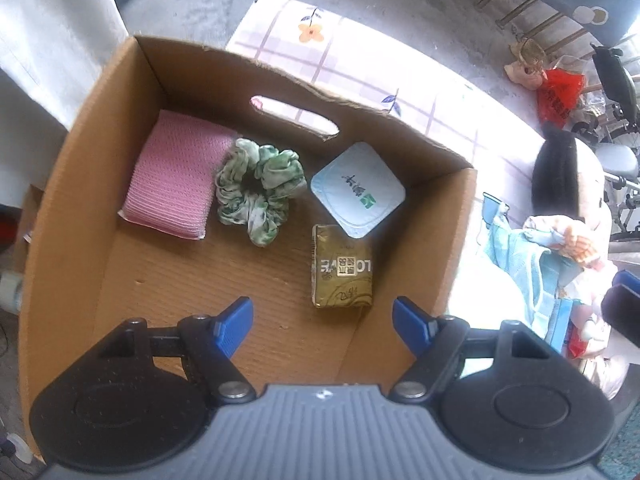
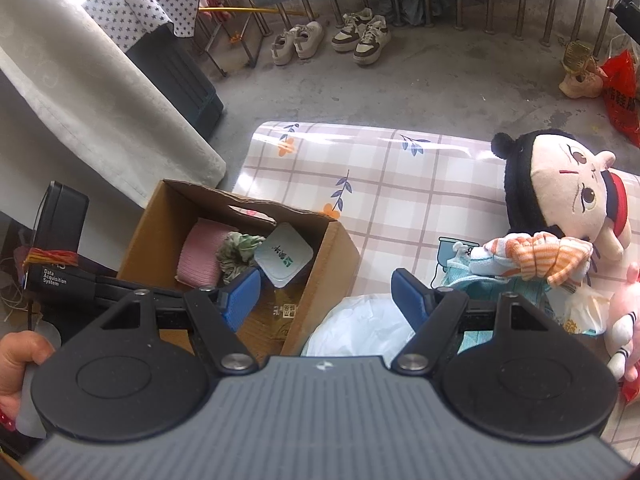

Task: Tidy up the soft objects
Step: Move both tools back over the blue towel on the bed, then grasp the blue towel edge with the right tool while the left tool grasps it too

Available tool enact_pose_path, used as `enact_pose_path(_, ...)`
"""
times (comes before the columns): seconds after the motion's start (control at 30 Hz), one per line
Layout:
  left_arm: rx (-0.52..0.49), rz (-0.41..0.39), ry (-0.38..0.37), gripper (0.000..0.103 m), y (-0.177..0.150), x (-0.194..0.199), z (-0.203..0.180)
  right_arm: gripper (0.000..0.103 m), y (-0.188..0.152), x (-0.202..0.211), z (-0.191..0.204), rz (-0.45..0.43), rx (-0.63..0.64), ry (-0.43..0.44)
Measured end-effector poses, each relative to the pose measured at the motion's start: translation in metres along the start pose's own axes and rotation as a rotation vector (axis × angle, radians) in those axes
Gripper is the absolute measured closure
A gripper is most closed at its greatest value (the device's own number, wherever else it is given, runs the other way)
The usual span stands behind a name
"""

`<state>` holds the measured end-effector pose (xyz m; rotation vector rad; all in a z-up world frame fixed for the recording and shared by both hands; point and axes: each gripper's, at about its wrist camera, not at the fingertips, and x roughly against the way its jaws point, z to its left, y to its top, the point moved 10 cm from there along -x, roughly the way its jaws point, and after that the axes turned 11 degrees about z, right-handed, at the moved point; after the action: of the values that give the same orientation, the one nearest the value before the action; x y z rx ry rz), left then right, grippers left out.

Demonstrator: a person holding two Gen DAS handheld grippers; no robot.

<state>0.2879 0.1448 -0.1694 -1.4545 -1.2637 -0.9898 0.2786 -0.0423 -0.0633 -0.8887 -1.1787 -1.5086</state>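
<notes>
Both grippers are empty with jaws apart: left gripper (image 1: 322, 322) above the cardboard box (image 1: 448, 248), scrunchie (image 1: 256, 192) at eleven o'clock. Right gripper (image 2: 324, 296) should reach for the plush doll (image 2: 560, 204) at two o'clock and grip the body.

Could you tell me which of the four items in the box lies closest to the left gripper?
The gold packet, just ahead of the left gripper; the pink sponge, scrunchie and white pack lie farther back.
</notes>
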Motion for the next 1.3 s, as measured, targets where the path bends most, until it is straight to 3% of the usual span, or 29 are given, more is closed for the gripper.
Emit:
enact_pose_path(0.23,-0.063,-0.077,0.063,0.025,-0.030,0.033,-0.022,0.030,-0.033,0.022,-0.018,-0.020,-0.045,0.052)
enact_pose_path(0.4,-0.075,-0.083,0.086,0.025,-0.058,0.042,-0.055,0.030,-0.069,0.042,-0.046,-0.009,-0.105,0.094)
enact_pose_path(0.8,-0.126,-0.115,0.070,0.025,-0.106,0.032,-0.179,0.029,-0.132,0.094,-0.168,0.029,-0.192,0.104)
enact_pose_path(1.0,-0.087,-0.113,0.092,0.027,-0.099,0.002,-0.211,0.029,-0.132,0.083,-0.212,0.041,-0.179,0.127)
enact_pose_path(1.3,0.018,-0.081,0.068,0.045,-0.062,-0.029,-0.198,0.031,-0.102,0.029,-0.189,0.059,0.003,0.206)
